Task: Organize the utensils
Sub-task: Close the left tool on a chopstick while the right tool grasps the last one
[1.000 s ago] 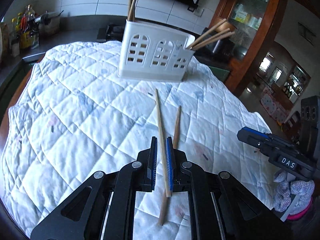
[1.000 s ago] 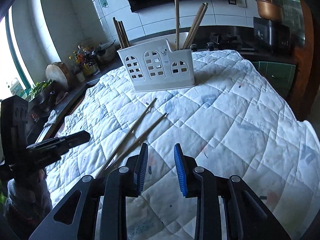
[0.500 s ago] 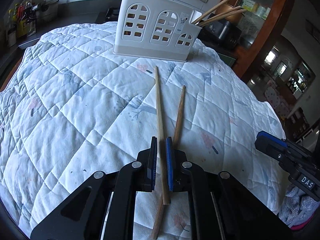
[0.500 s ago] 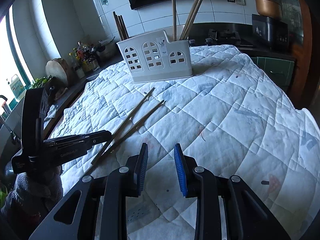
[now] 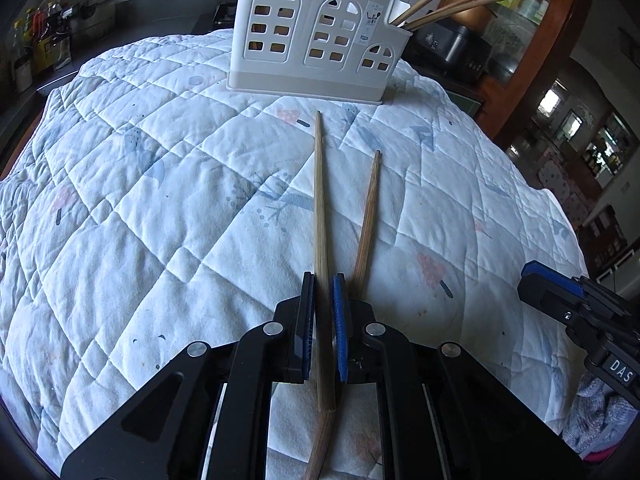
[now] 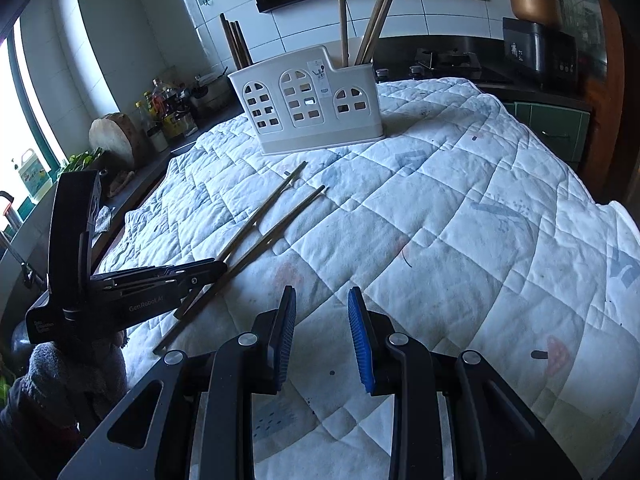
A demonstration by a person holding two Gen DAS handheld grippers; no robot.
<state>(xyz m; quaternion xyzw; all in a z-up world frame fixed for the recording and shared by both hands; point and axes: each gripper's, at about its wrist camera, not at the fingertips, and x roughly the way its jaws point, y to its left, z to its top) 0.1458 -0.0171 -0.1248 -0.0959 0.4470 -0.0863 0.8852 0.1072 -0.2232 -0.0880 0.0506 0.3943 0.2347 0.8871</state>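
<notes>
Two wooden chopsticks lie on the white quilted cloth (image 5: 160, 208) in front of the white utensil holder (image 5: 316, 40). My left gripper (image 5: 324, 292) is shut on the left chopstick (image 5: 319, 184) near its thick end. The second chopstick (image 5: 368, 216) lies just right of the fingers, passing under them. The holder has several chopsticks standing in its right compartment (image 5: 444, 2) and more at its far left (image 6: 236, 44). My right gripper (image 6: 322, 312) is open and empty above the cloth, right of the left gripper (image 6: 200, 276). Both chopsticks (image 6: 276, 200) show there too.
A kitchen counter with bottles (image 6: 168, 116) and a round wooden block (image 6: 112, 136) runs along the left. A stove (image 6: 444, 60) and a dark appliance (image 6: 536, 52) stand behind the holder (image 6: 312, 108). A wooden cabinet (image 5: 532, 20) is at the right.
My left gripper has come lower and closer to the holder, its fingers staying closed on the left chopstick. The right gripper has stayed open with little movement.
</notes>
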